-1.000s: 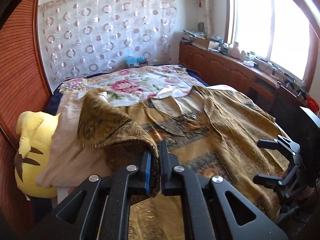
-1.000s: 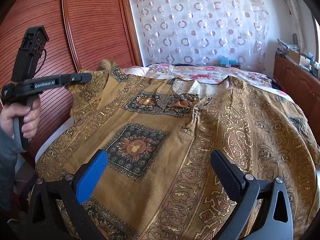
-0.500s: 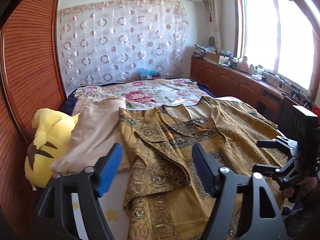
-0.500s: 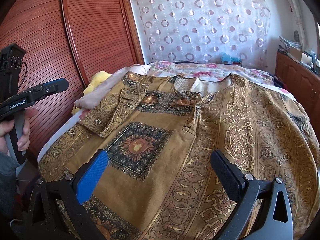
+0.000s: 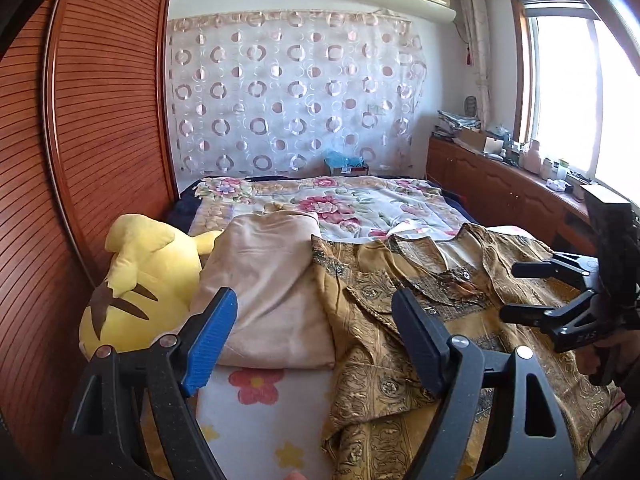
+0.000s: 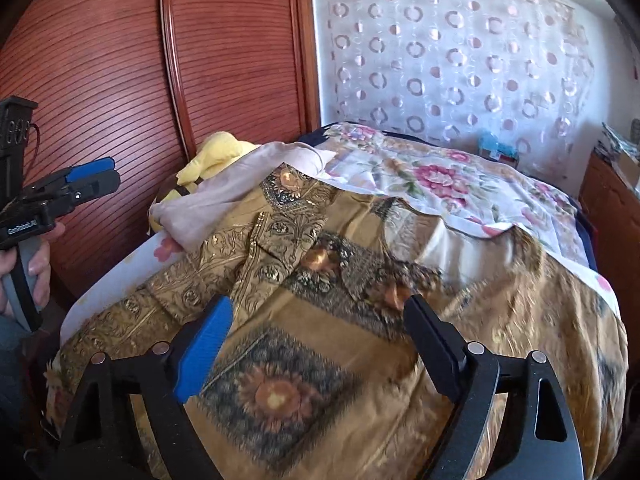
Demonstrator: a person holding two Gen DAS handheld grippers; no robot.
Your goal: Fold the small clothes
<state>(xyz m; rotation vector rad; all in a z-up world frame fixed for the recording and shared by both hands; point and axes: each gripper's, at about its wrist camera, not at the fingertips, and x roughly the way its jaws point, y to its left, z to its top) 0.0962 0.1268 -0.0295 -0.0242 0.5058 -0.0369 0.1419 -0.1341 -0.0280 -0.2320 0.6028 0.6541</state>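
Fingers (image 5: 212,340) of both grippers are spread and grasp nothing; the brown patterned shirt (image 6: 328,320) lies flat on the bed (image 5: 256,400), one sleeve (image 6: 276,248) folded across its chest, likely to narrow it.

The bed (image 5: 256,404) carries a floral cover (image 5: 352,210) over its far half, toward the curtained wall. A golden patterned shirt (image 6: 360,320) lies spread across the near half, one sleeve folded in over its chest. Along the bed's wardrobe-side edge sits a beige folded cloth (image 5: 272,280), touching the shirt, with a yellow plush (image 5: 148,276) beside it at the edge.
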